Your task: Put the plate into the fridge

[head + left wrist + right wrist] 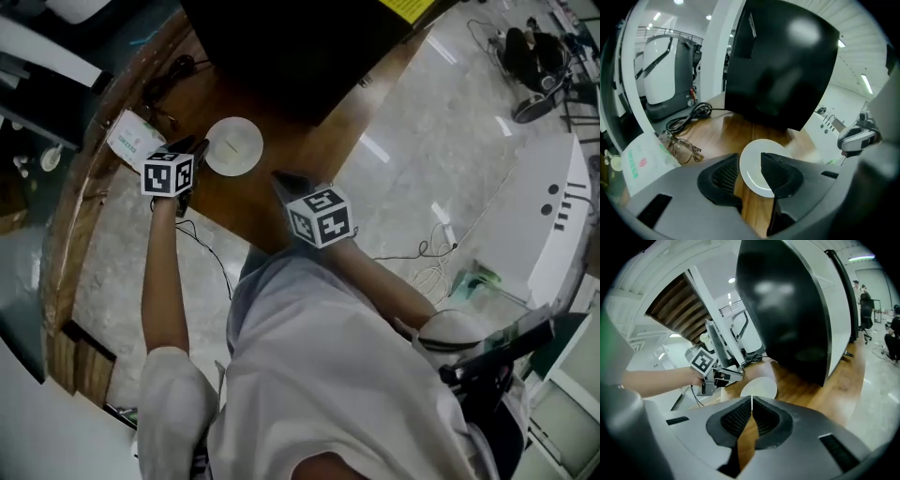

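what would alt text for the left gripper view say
Open jaws of the left gripper frame a white plate lying on a wooden counter. A black fridge stands behind it; glasses and a coiled cable lie at left.

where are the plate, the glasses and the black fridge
plate (234,145), head view, middle of its white top
glasses (680,150), left gripper view, on one lens
black fridge (783,65), left gripper view, on its glossy front
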